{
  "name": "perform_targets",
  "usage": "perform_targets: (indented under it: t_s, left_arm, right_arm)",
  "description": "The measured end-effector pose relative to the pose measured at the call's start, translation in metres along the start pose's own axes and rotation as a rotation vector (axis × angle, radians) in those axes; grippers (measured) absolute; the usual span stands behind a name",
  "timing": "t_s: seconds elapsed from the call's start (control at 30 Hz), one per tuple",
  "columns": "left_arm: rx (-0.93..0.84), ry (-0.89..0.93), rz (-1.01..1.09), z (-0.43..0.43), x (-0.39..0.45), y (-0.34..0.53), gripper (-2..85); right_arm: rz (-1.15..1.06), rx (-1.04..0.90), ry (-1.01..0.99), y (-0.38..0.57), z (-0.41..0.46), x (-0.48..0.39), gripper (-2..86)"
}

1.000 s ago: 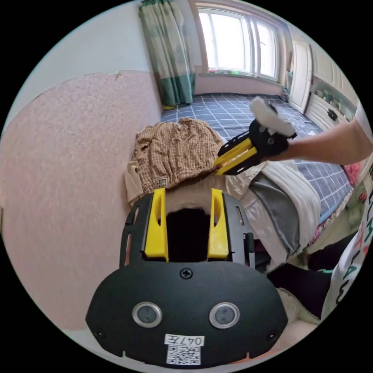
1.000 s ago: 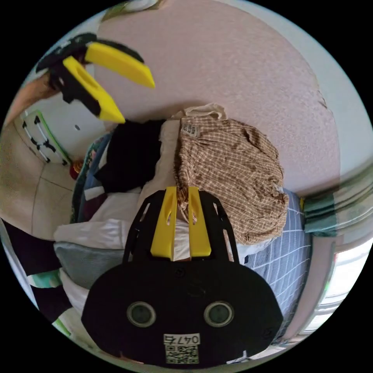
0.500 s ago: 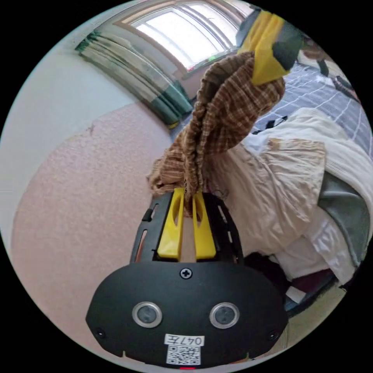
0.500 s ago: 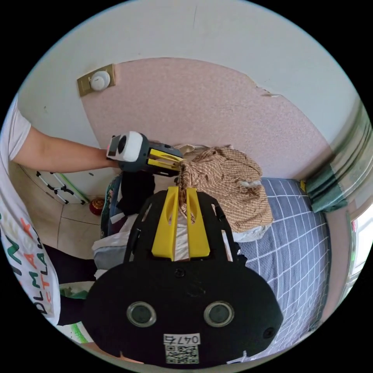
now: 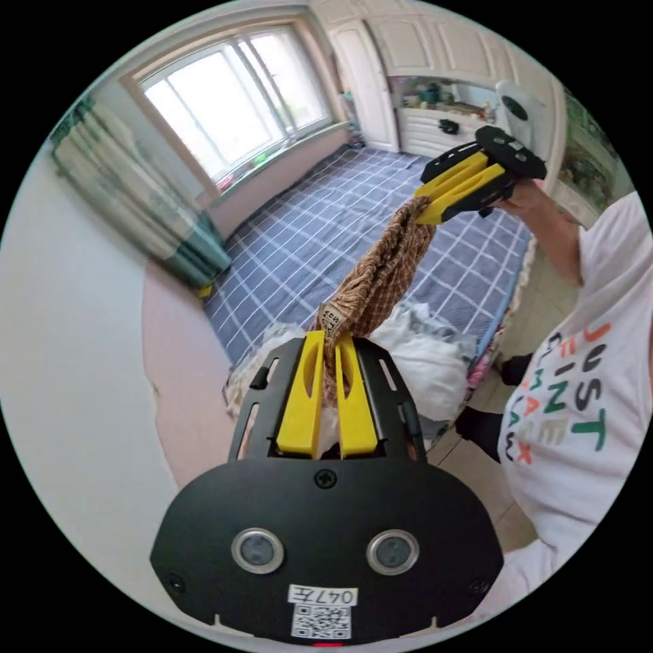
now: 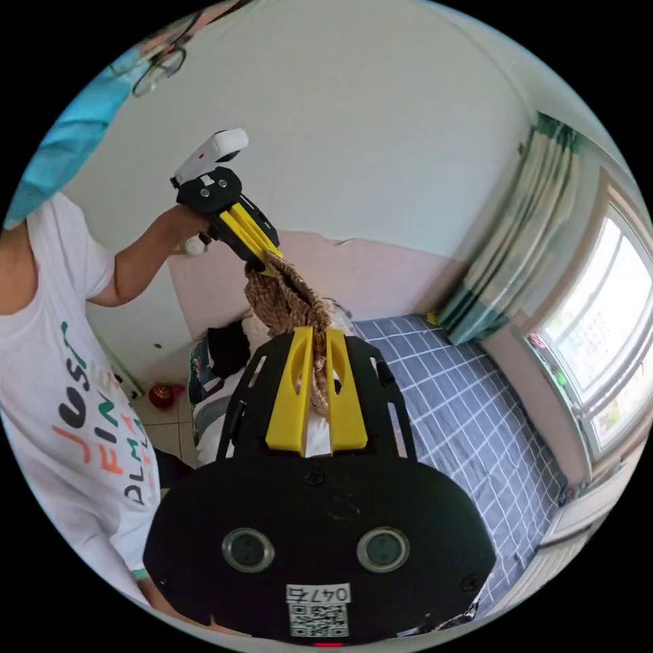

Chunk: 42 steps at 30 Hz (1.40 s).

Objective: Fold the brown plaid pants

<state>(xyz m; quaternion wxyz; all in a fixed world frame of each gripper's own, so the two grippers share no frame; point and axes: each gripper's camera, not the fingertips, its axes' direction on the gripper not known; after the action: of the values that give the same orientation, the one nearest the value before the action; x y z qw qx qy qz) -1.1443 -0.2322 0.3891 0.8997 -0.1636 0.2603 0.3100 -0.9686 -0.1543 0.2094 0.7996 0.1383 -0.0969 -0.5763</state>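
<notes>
In the left gripper view, a curtain [image 5: 129, 197] hangs at the far left beside a bright window [image 5: 231, 95], and a pink-and-white wall [image 5: 88, 354] runs down that side. Toward the middle, the left gripper [image 5: 325, 340] has its 2 yellow jaws drawn close together, both pressing on one end of the pants [image 5: 381, 272], where a small label sits. The pants stretch as a bunched brown plaid rope up and right, off the bed, above a pile of white clothes [image 5: 422, 354]. Behind them spreads the blue checked bed [image 5: 354, 218]. At the upper right the right gripper [image 5: 423, 204] clamps the other end of the pants between narrow jaws, held by a hand [image 5: 527, 201]. The person's white printed shirt [image 5: 585, 422] is at the right edge.

In the right gripper view, the shirt [image 6: 75, 408] is at the left, and an arm reaches up to the left gripper [image 6: 269, 262], pinched on the pants [image 6: 282, 303]. The cloth sags down to the right gripper [image 6: 318, 337] at centre, its 2 jaws nearly together on the fabric. Dark and white clothes [image 6: 224, 354] lie below. Right of that are the bed [image 6: 462, 422], curtain [image 6: 517, 238] and window [image 6: 612, 320].
</notes>
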Motion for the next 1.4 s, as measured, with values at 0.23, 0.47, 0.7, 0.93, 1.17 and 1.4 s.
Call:
perform_targets:
  t_s: [0.23, 0.47, 0.7, 0.93, 1.17, 1.4]
  left_arm:
    - [-0.051, 0.235, 0.252, 0.019, 0.114, -0.224, 0.3]
    - [-0.237, 0.169, 0.332, 0.161, 0.257, -0.455, 0.2]
    - [-0.134, 0.089, 0.564, 0.167, 0.383, -0.547, 0.2]
    - [-0.228, 0.101, 0.742, 0.272, 0.525, -0.499, 0.2]
    - [-0.281, 0.111, 0.826, 0.459, 0.659, -0.338, 0.5]
    - [-0.382, 0.223, 0.747, 0.562, 0.734, -0.217, 2.3]
  right_arm:
    - [0.112, -0.063, 0.043, 0.154, -0.194, 0.070, 0.7]
    - [0.225, -0.316, 0.158, 0.328, -0.254, 0.171, 0.8]
    - [0.091, -0.422, 0.337, 0.434, -0.368, 0.140, 0.8]
    - [0.099, -0.419, 0.223, 0.576, -0.347, 0.019, 0.9]
    - [0.216, -0.463, 0.018, 0.723, -0.209, -0.131, 0.9]
    - [0.428, -0.527, -0.209, 0.840, -0.100, -0.276, 1.0]
